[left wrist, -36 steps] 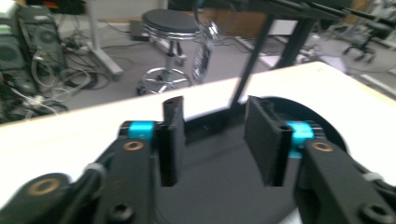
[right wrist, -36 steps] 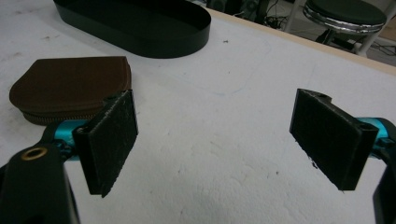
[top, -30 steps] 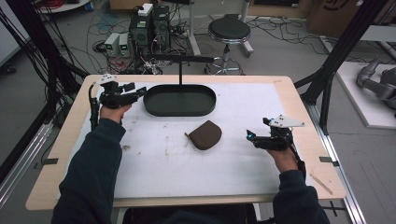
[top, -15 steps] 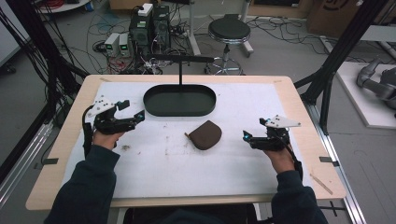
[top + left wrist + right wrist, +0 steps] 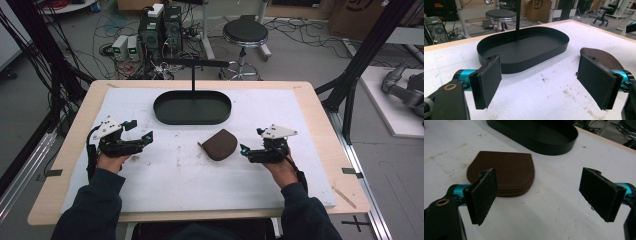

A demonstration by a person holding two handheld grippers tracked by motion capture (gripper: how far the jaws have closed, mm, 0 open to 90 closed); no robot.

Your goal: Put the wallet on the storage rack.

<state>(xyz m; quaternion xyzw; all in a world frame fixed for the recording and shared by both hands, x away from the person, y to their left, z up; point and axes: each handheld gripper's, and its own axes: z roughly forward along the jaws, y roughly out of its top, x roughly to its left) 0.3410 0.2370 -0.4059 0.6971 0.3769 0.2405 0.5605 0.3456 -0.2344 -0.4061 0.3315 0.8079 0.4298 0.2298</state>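
Observation:
A brown leather pouch (image 5: 218,144) lies flat on the white mat, just in front of the black oval tray (image 5: 192,107). My right gripper (image 5: 250,141) rests low at the pouch's right edge and points left at it. It is open, with the pouch (image 5: 504,170) lying ahead of the left pad (image 5: 484,195) and nothing between the jaws. My left gripper (image 5: 141,130) sits on the mat's left side, facing the tray wall (image 5: 506,67) and the pouch (image 5: 604,56). Its jaws have just been opening wider and hold nothing.
A black T-shaped post (image 5: 193,75) rises from the tray's far side. The white mat (image 5: 200,185) covers most of the wooden table (image 5: 330,120). Beyond the far edge stand a stool (image 5: 245,32), computer boxes (image 5: 160,25) and cables. Black frame struts (image 5: 360,65) flank the right.
My left hand has come from beside the tray's left end toward the near side and lower. My right gripper has slid left, closer to the pouch.

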